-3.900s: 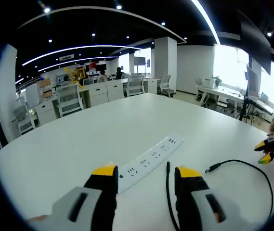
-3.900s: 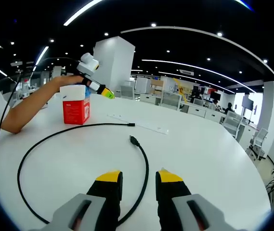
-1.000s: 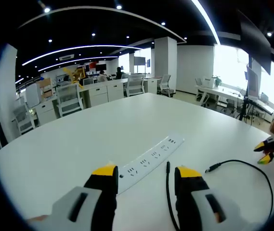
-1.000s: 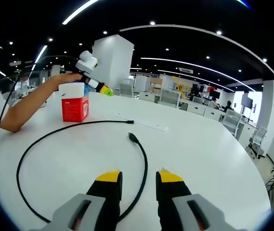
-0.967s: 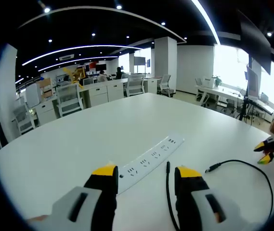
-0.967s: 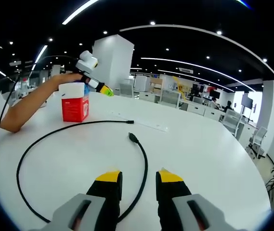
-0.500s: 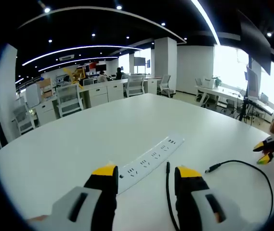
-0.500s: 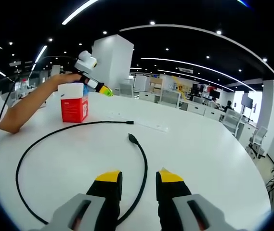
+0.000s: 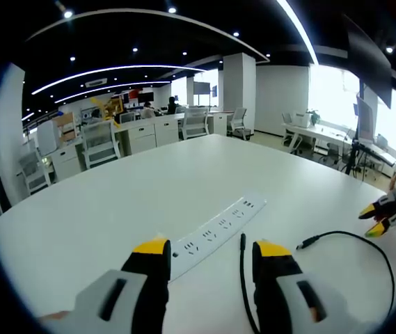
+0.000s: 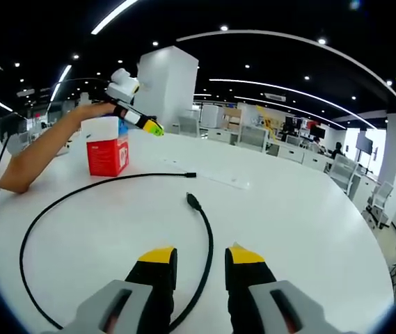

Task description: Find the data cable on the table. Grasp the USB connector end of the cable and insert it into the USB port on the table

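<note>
A black data cable [image 10: 79, 197] lies in a wide loop on the white table [image 10: 302, 229]. Its thicker connector end [image 10: 192, 201] rests just ahead of my right gripper [image 10: 202, 256], which is open, with the cable running between its jaws. The slimmer end [image 10: 190, 175] lies beside a white power strip [image 10: 215, 178]. In the left gripper view, the power strip [image 9: 215, 229] sits right in front of my open left gripper [image 9: 211, 249]. The slim end [image 9: 243, 240] lies between the jaws. The connector end [image 9: 309, 243] lies to the right, near the right gripper [image 9: 378, 216].
A red and white box [image 10: 107, 154] stands at the back left, behind the cable loop. A person's arm holds the left gripper [image 10: 138, 120] next to it. Office desks and chairs [image 9: 100, 142] stand beyond the table edge.
The right gripper has shifted slightly, so its view has tilted, and in the left gripper view it has edged inward. The left gripper and the cable have stayed still.
</note>
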### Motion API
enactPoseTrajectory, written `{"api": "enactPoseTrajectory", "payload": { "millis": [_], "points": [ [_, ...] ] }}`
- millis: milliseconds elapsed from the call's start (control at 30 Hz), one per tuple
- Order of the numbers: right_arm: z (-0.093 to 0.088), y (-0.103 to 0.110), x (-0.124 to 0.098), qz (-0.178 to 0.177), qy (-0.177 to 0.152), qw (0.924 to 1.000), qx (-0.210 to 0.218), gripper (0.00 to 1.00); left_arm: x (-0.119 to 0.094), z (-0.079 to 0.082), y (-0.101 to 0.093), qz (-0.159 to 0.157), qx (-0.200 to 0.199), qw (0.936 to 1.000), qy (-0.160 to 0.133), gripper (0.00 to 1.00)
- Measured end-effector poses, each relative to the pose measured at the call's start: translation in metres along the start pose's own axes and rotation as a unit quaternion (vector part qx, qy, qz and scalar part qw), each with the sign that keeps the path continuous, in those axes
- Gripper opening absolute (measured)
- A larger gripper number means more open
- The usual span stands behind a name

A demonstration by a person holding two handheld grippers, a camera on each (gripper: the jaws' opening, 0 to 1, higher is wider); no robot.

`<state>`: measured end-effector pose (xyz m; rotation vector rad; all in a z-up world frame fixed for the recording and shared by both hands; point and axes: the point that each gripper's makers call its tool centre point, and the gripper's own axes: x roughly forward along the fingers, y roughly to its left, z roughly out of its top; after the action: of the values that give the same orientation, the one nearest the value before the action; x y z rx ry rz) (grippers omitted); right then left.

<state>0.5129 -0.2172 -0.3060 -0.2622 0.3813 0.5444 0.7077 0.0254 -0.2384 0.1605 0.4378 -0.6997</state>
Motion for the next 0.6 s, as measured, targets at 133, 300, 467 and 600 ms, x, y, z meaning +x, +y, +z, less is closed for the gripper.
{"api": "enactPoseTrajectory", "payload": {
  "millis": [133,300,467,600],
  "points": [
    [0.002,-0.003,0.006,0.004,0.004,1.0,-0.006,0.3,0.0,0.0,0.0,0.0,0.0,1.0,-0.001,0.47],
    [0.005,-0.004,0.014,0.013,0.004,0.9999,-0.01,0.3,0.0,0.0,0.0,0.0,0.0,1.0,0.0,0.47],
    [0.01,-0.005,0.023,0.033,-0.007,0.9993,0.013,0.3,0.0,0.0,0.0,0.0,0.0,1.0,0.0,0.47],
    [0.014,-0.007,0.031,0.041,-0.01,0.9989,0.022,0.3,0.0,0.0,0.0,0.0,0.0,1.0,0.0,0.47]
  ]
}}
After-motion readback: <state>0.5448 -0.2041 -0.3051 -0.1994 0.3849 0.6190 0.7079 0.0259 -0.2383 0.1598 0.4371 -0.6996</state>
